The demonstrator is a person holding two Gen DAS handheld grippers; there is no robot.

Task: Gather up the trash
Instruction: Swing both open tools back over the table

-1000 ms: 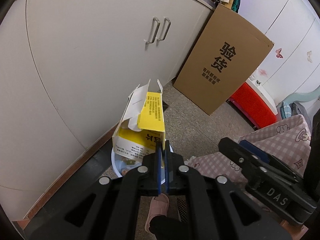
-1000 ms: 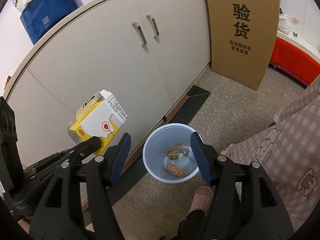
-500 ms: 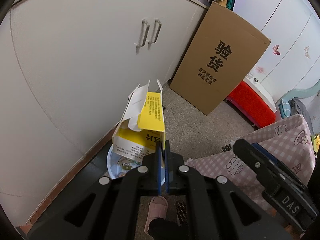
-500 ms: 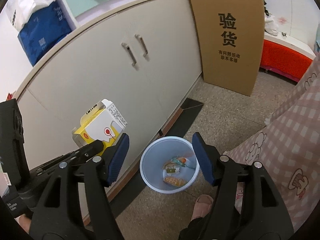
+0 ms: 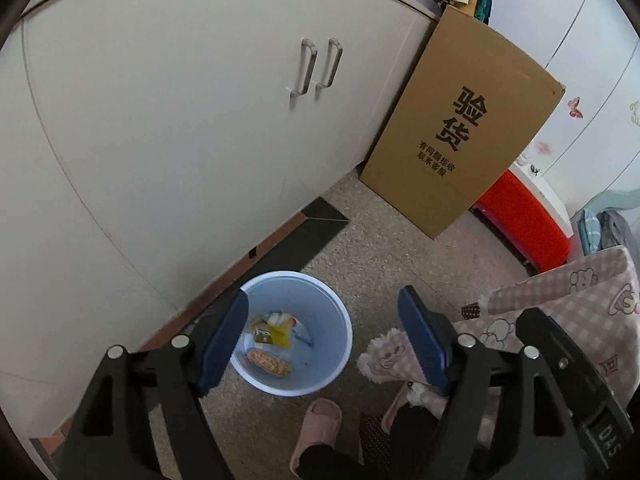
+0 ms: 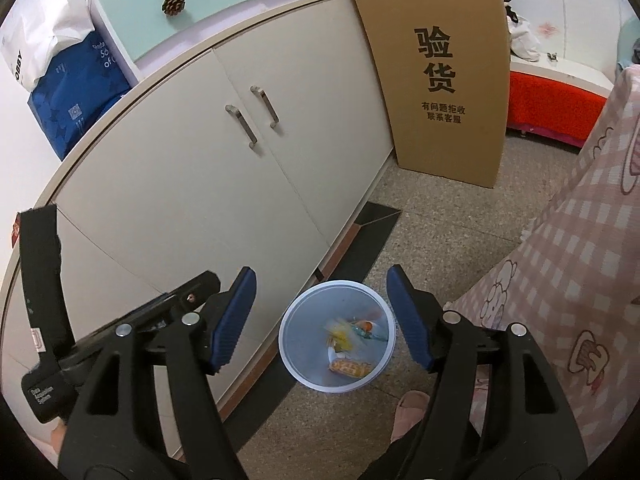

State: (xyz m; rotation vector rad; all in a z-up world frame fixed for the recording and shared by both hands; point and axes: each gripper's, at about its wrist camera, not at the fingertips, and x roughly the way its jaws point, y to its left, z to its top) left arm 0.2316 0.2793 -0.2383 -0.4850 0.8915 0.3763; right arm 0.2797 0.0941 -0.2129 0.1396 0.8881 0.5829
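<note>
A light blue trash bin (image 5: 334, 312) stands on the floor by the cabinet and also shows in the right wrist view (image 6: 294, 344). Inside it lie the yellow-and-white carton (image 5: 276, 333), an orange wrapper (image 5: 268, 362) and other scraps. My left gripper (image 5: 322, 342) is open and empty, high above the bin. My right gripper (image 6: 322, 316) is open and empty, also above the bin. The left gripper's black body (image 6: 120, 320) shows at the left of the right wrist view.
White cabinet doors with metal handles (image 5: 316, 68) fill the left. A tall cardboard box (image 5: 460, 132) leans at the cabinet's end, with a red stool (image 5: 524, 220) beyond it. A pink checked cloth (image 6: 568, 280) hangs at the right. A pink slipper (image 5: 316, 428) is near the bin.
My left gripper has opened and let go of the yellow-and-white carton, which now lies in the bin. The right gripper has stayed open and risen a little.
</note>
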